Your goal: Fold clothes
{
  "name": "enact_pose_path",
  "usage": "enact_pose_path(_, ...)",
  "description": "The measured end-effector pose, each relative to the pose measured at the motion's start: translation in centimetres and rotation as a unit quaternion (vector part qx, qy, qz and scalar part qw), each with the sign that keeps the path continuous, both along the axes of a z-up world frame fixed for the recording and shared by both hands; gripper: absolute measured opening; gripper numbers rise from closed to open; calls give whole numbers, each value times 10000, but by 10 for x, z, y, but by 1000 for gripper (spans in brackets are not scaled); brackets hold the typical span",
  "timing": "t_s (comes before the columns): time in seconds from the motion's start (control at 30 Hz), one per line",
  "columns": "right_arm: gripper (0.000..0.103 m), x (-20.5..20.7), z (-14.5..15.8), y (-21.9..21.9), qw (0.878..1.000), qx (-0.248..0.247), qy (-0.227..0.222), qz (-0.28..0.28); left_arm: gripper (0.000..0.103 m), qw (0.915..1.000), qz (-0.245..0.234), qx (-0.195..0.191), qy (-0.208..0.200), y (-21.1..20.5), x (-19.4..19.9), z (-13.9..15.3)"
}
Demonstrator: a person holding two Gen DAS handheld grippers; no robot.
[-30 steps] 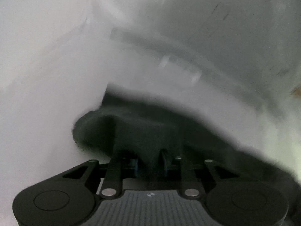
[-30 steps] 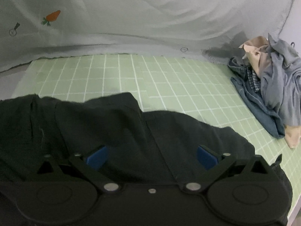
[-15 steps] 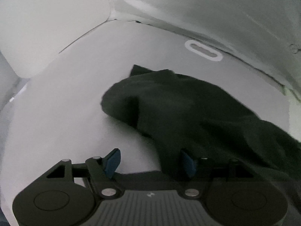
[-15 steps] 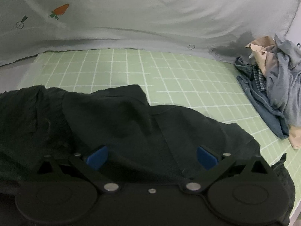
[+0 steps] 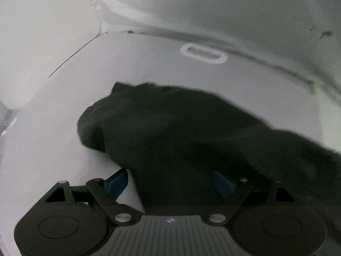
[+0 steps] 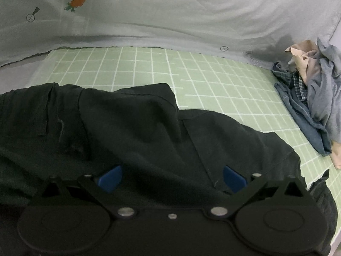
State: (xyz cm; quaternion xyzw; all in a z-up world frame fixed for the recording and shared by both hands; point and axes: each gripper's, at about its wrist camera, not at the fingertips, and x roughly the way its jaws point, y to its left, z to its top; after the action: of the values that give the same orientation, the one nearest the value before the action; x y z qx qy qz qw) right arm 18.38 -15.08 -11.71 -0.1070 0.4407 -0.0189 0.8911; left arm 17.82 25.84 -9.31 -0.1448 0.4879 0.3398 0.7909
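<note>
a pale sheet (image 6: 170, 17) backs the worktop (image 5: 53, 128), its green grid mat (image 6: 213, 85) under a black garment (image 6: 127, 132). the garment spreads between the wide-open pads of the right tool (image 6: 171, 178) and left tool (image 5: 169, 182); neither grips it. crumpled clothes (image 6: 315, 89) heap at the right edge.

Home laundry spot: clothes pile (image 6: 315, 89)

The left gripper (image 5: 169, 181) has let go of the black garment (image 5: 181, 132), its jaws now spread wide.
</note>
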Motion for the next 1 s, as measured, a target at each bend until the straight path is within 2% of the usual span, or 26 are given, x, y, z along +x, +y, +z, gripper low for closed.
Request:
enact_pose_path(0.07,102,-1,0,0,10000,-52,4,14,88,9998,153,66,123,9,-4,-5)
enact_pose_path(0.23,102,1,-6,1,9999,-85,104,-12,88,9972,738,-30,-107,32,-27,4)
enact_pose_path(0.4,102,4,-7,8,9997,-137,139,115,88,9953,881,-256,-325,46,-48,10)
enact_pose_path(0.57,102,4,-6,13,9994,-201,123,236,88,9913,1193,-266,-484,45,-64,19)
enact_pose_path(1.0,102,-1,-3,10,9997,-187,66,162,88,9859,1549,-295,-553,42,-100,33)
